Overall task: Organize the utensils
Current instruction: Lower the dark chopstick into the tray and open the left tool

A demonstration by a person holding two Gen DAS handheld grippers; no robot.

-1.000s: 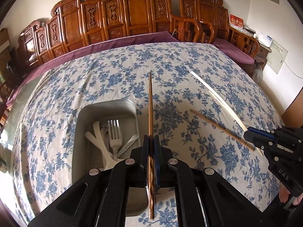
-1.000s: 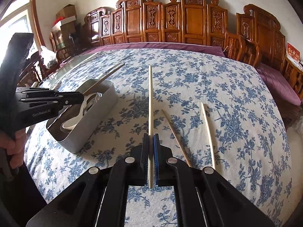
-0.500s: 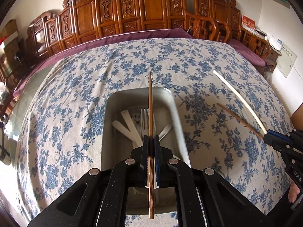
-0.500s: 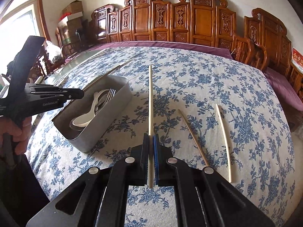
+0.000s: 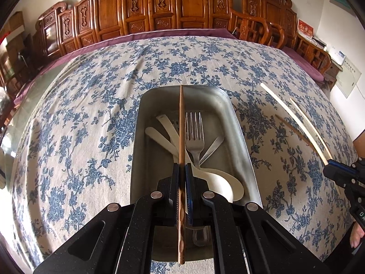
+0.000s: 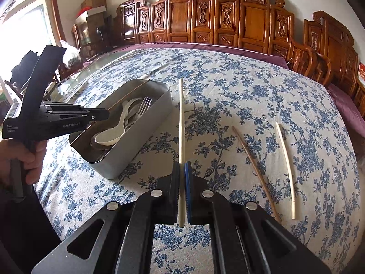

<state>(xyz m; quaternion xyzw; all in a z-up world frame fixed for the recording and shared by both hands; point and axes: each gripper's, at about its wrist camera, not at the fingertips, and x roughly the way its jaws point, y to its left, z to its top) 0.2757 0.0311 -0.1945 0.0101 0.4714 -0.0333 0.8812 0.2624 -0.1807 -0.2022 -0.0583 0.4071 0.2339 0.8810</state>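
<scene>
My left gripper (image 5: 182, 167) is shut on a brown wooden chopstick (image 5: 181, 123) and holds it lengthwise above the grey metal tray (image 5: 241, 123). The tray holds a steel fork (image 5: 194, 132) and white plastic spoons (image 5: 219, 182). My right gripper (image 6: 182, 166) is shut on a pale cream chopstick (image 6: 181, 118), held above the cloth to the right of the tray (image 6: 136, 150). A second brown chopstick (image 6: 253, 166) and a second pale chopstick (image 6: 286, 166) lie on the cloth to the right.
The table carries a blue floral cloth (image 5: 91, 118) with a purple border. Carved wooden chairs (image 5: 182, 4) line the far side. The left gripper's body (image 6: 54, 118) shows above the tray's near end in the right wrist view.
My left gripper has carried the brown chopstick leftward from beside the tray to directly over it. My right gripper still holds the pale chopstick and has drifted slightly.
</scene>
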